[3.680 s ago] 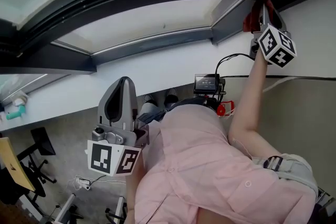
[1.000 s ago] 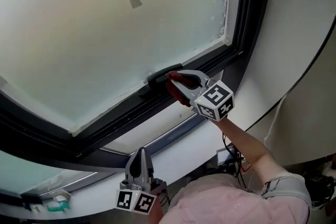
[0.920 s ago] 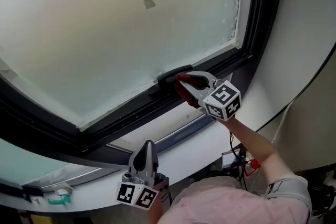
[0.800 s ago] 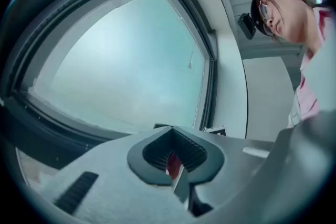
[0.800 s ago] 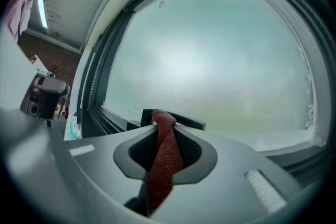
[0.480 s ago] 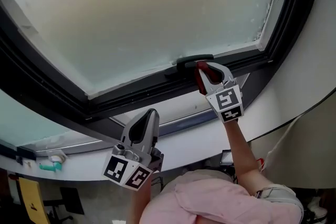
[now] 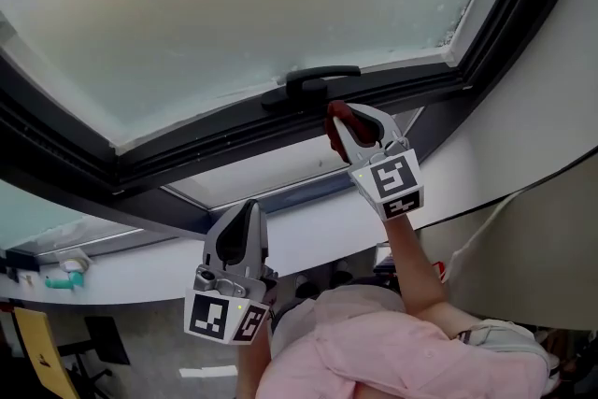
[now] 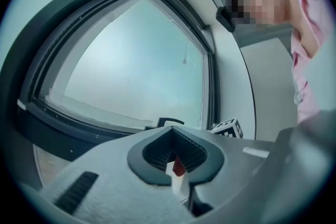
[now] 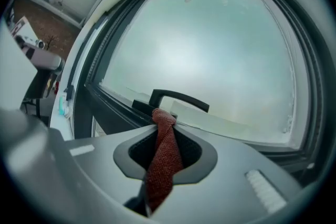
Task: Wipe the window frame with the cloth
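Head view: right gripper (image 7: 340,115) fingers pinch the mostly hidden cloth (image 7: 334,130); left gripper (image 7: 245,208) fingers pressed together.

Readable text: I found none in any view.
Left gripper (image 7: 244,209): its cube carried only black-and-white square markers, with no letters or numbers I could read.
Right gripper (image 7: 337,114): its cube was the same, patterns only.
Window frame (image 7: 234,140): I read nothing on it.
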Demonstrator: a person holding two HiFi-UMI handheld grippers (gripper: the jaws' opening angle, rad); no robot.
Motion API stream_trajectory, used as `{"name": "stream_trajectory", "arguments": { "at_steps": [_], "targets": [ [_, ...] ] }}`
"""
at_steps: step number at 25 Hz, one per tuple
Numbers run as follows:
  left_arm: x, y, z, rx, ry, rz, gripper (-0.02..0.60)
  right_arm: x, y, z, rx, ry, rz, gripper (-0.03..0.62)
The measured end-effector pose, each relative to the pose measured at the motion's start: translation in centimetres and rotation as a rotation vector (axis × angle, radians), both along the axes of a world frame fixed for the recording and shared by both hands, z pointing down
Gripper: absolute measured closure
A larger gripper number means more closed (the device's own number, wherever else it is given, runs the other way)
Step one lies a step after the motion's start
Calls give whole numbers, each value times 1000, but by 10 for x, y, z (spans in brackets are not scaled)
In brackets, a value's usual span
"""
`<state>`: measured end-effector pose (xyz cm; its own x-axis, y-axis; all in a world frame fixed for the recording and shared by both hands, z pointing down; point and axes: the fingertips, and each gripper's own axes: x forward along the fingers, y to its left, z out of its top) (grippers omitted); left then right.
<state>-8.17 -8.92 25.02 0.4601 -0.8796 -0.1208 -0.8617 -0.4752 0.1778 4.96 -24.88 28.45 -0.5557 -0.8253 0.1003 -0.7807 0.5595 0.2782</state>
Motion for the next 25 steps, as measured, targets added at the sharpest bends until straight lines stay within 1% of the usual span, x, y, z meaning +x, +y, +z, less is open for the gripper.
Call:
{"name": "stream_trajectory", "arguments": {
  "at_steps": [2,3,4,7,9,17,22,25],
  "targets": [
    [0,-1,5,23,-115,-52,584,1,-4,-1,8,-46,-26,533],
    [0,-2,6,31,-149,-71,584,1,-4,-2,15,-51,-37,533],
    [0,-2,6,36,-156,-84,584,1,-4,-2,22,-45,-45,533],
    [3,-1,4,49,-97,-102,584,0,-3,-1,37,-10,-68,533],
    [9,-1,4,50,-84,-107,584,1,-3,-1,39,-6,-77,533],
    [36,-7,9,35,-89,-103,584,30,-9,-1,15,-41,-55,533],
    [57,-15,11,30,-140,-93,584,41,-11,0,5,-64,-76,533],
    [70,-21,9,28,-146,-79,584,48,-14,2,-8,-68,-87,533]
  ]
}}
